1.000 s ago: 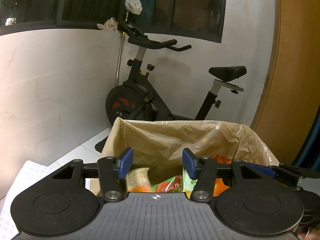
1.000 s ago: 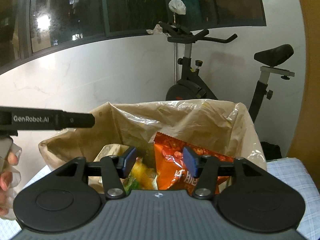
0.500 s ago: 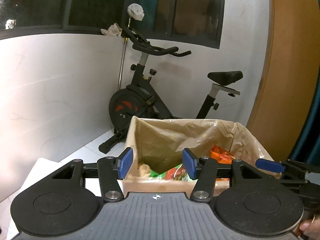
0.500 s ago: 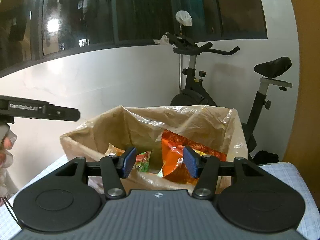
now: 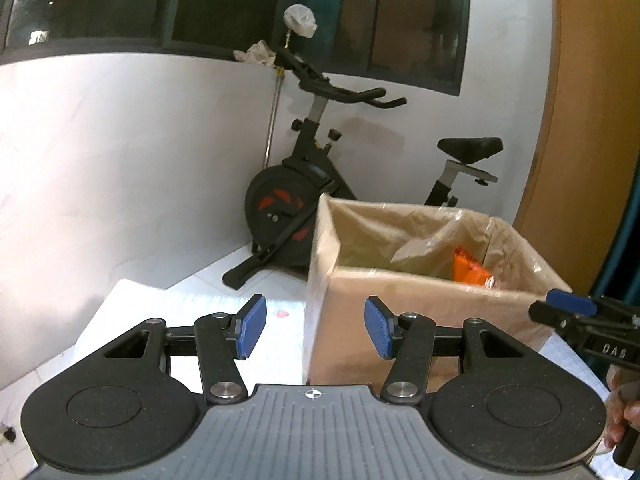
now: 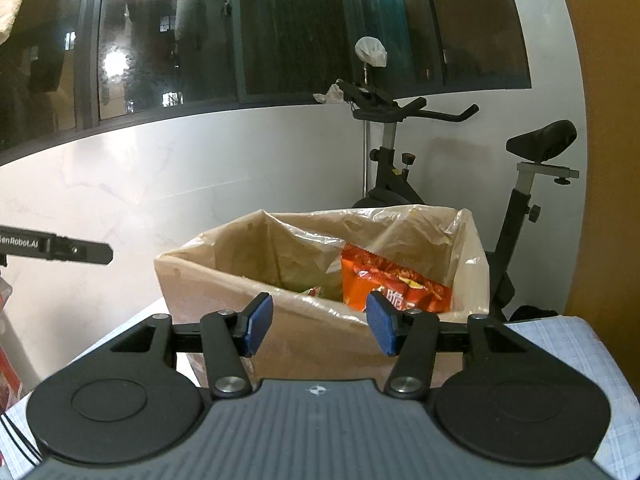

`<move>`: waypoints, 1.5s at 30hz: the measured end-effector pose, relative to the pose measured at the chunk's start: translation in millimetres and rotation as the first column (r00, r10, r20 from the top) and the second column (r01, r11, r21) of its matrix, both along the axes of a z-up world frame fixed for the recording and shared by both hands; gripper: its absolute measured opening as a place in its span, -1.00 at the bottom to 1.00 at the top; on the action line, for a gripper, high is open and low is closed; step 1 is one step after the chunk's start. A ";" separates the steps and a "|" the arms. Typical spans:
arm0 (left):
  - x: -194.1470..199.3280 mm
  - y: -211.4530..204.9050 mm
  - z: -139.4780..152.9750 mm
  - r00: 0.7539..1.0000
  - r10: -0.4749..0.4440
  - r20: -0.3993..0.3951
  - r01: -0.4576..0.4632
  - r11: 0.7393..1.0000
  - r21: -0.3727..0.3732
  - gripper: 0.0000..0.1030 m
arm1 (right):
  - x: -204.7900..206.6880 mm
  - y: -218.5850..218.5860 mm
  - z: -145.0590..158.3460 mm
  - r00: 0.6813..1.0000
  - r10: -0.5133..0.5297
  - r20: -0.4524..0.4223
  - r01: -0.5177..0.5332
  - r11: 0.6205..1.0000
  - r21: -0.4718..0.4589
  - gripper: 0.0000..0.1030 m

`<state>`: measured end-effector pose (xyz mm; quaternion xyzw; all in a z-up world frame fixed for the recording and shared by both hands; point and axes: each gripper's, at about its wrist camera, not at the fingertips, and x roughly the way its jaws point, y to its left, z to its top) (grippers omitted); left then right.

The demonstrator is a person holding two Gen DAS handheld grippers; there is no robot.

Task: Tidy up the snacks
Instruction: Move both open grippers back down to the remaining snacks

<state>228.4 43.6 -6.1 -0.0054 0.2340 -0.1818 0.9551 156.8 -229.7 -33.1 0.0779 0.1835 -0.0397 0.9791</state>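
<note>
Both the left gripper [image 5: 315, 331] and right gripper [image 6: 319, 323] stand part open, holding nothing. The snacks, an orange packet [image 6: 394, 285] among them, lie inside the lined cardboard box [image 6: 320, 332] ahead. Best keep the fingers clear of the liner while seeking another snack

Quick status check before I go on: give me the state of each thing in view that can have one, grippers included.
left gripper: open, nothing between its fingers
right gripper: open, nothing between its fingers
cardboard box: upright on the table, top open, lined with a clear plastic bag
orange snack bag: inside the box, standing on edge at its right side
green snack packet: inside the box, mostly hidden by the near wall
exercise bike: standing unused behind the box
</note>
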 end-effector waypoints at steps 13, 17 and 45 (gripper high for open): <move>-14.9 28.5 -31.0 0.995 0.072 -0.073 -0.074 0.997 -0.029 0.10 | -15.4 16.8 -21.5 0.999 0.007 -0.046 -0.006 1.000 0.022 0.08; -16.8 32.1 -40.9 0.992 0.075 -0.098 -0.078 0.997 -0.027 0.10 | -18.0 20.2 -33.9 0.997 0.006 -0.078 -0.004 1.000 0.026 0.08; -28.1 60.7 -99.6 0.965 0.100 -0.242 -0.109 0.994 -0.021 0.10 | -8.1 53.3 -99.4 0.960 0.122 -0.251 -0.097 0.989 0.110 0.35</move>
